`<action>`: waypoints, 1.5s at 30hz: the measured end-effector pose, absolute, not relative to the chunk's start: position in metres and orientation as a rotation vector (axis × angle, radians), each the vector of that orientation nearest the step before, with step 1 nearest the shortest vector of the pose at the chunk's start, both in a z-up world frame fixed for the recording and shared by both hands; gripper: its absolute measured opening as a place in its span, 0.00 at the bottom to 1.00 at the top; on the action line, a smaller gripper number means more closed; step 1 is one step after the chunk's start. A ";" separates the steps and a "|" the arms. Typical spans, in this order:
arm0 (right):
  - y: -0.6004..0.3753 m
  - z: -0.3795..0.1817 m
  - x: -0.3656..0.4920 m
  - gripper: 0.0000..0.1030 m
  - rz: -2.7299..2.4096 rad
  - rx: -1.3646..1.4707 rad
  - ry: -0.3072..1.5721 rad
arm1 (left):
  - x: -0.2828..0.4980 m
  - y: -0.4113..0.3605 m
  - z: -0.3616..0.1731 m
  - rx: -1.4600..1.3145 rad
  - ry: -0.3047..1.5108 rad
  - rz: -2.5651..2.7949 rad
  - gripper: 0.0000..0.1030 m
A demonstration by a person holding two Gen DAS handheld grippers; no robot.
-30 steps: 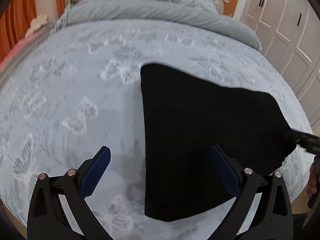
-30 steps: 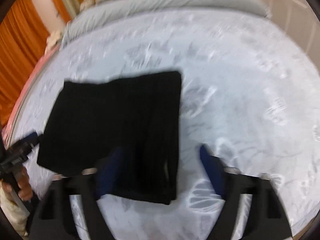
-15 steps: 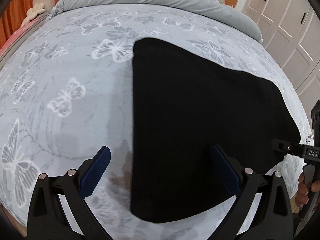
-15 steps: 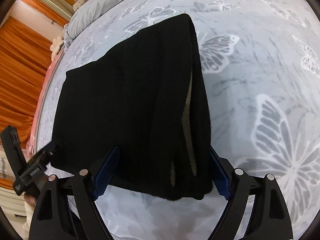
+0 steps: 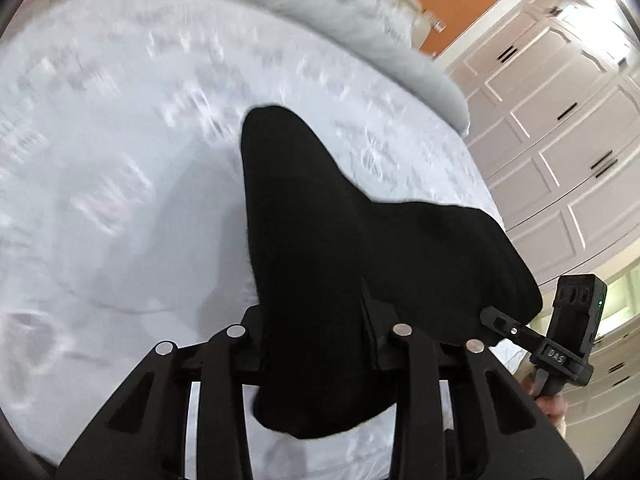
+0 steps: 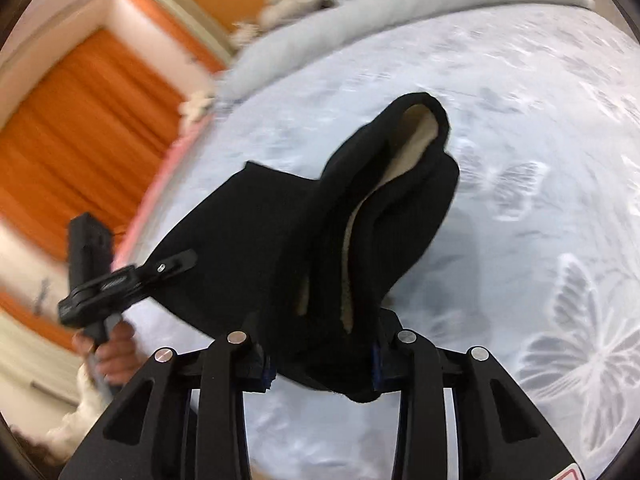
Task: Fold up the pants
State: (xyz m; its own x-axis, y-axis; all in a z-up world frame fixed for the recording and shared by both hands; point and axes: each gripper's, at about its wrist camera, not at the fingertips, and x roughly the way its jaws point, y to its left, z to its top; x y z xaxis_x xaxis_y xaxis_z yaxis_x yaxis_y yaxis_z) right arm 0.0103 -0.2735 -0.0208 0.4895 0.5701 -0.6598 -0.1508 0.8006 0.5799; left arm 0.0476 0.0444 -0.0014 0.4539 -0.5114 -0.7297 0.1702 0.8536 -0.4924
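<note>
Bedroom with a big bed (image 5: 120,160) in pale butterfly-print sheets, grey duvet (image 5: 360,36) rolled at the head, orange wall (image 5: 472,4), white panelled wardrobes (image 5: 560,140), orange curtains (image 6: 80,128).

The left matte black plastic two-finger gripper (image 5: 316,344) has angular linkage arms with triangular cut-outs and four round silver pivot screws across its front. The right matte black plastic two-finger gripper (image 6: 320,354) is built the same way, with dark blue ribbed pads on its fingers (image 6: 375,364) and a small red-and-white label at its lower corner. Seen from the other side, each carries a boxy black camera block on a bracket with pale lettering. A white cuff (image 6: 86,396) shows at the left hand (image 6: 114,354).
</note>
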 end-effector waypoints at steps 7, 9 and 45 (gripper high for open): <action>-0.269 -0.100 -0.004 0.59 0.327 0.534 1.230 | 0.004 0.046 -0.047 -0.052 1.105 -0.229 0.49; -0.279 -0.070 -0.010 0.63 0.224 0.483 1.158 | -0.006 0.048 -0.027 -0.049 1.003 -0.247 0.50; -0.256 -0.053 0.023 0.06 0.126 0.255 1.005 | 0.065 -0.014 -0.057 0.189 0.928 0.005 0.80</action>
